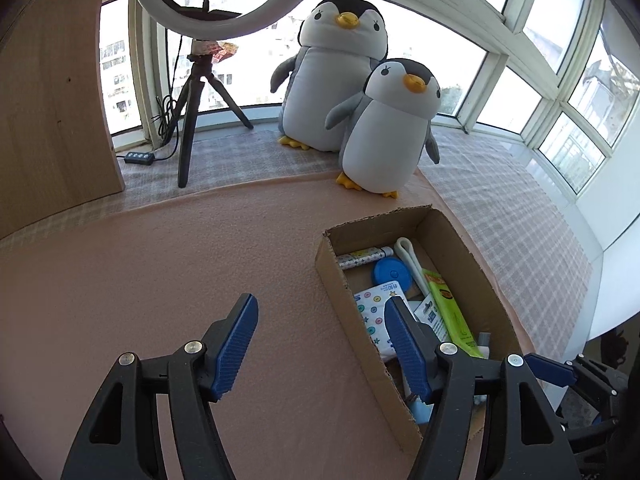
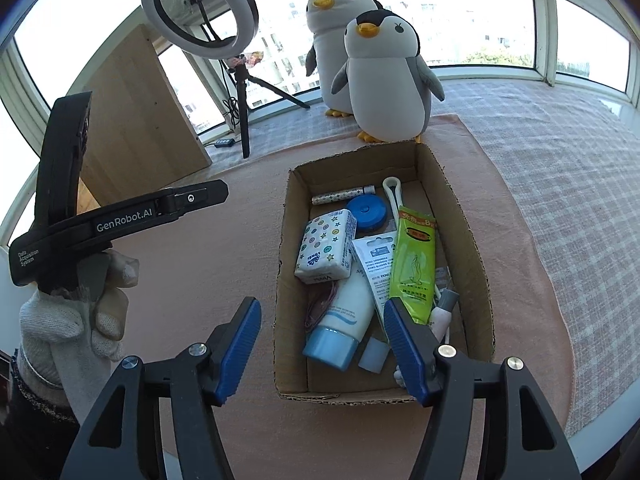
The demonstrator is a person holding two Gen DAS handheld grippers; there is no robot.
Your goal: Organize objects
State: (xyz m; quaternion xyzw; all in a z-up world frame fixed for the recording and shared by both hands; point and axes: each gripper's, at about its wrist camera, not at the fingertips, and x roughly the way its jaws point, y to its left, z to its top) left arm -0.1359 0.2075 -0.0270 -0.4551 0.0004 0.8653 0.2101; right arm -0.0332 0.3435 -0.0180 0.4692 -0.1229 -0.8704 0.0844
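A cardboard box lies on the pink mat and holds several items: a tissue pack, a blue round tape measure, a green packet, a white tube with a blue cap, a patterned stick and a white clip. My left gripper hangs open over the mat at the box's left wall. My right gripper is open above the box's near end, empty.
Two plush penguins stand behind the box. A ring light on a tripod and a wooden board are at the back left. A gloved hand holds the left gripper's handle.
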